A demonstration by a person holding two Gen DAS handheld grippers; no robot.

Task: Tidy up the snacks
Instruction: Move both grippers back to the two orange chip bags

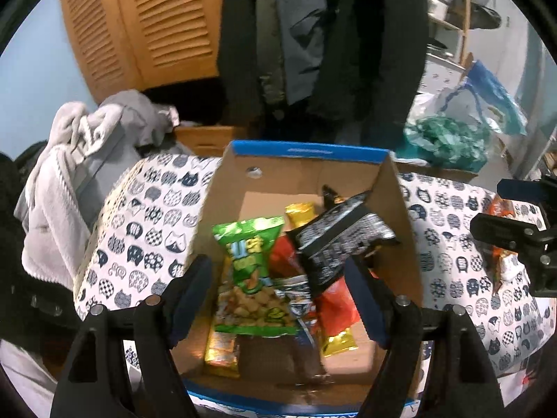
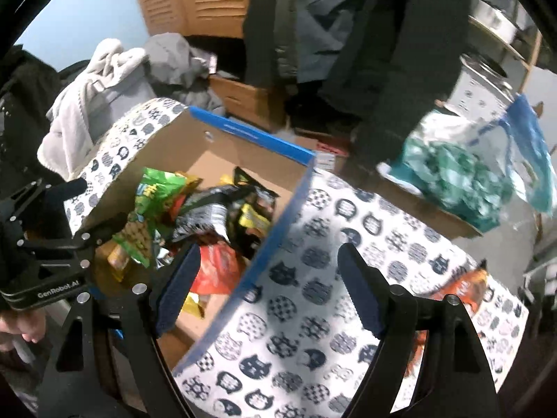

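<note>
A cardboard box with a blue rim (image 1: 306, 149) stands on the cat-print table (image 1: 139, 230) and holds several snack bags. A green bag (image 1: 250, 271), a black-and-white bag (image 1: 334, 240), a red bag (image 1: 334, 310) and gold packs (image 1: 219, 351) lie in it. My left gripper (image 1: 278, 296) is open above the box, empty. My right gripper (image 2: 268, 285) is open and empty over the box's right wall (image 2: 264, 261). An orange snack bag (image 2: 466, 289) lies on the table to the right; it also shows in the left wrist view (image 1: 501, 254).
Grey clothes (image 1: 87, 146) are piled at the table's left. Dark coats (image 1: 323, 35) hang behind the box. A bag of green-wrapped items (image 2: 456, 177) sits at the back right. The right gripper shows at the right edge of the left wrist view (image 1: 522, 237).
</note>
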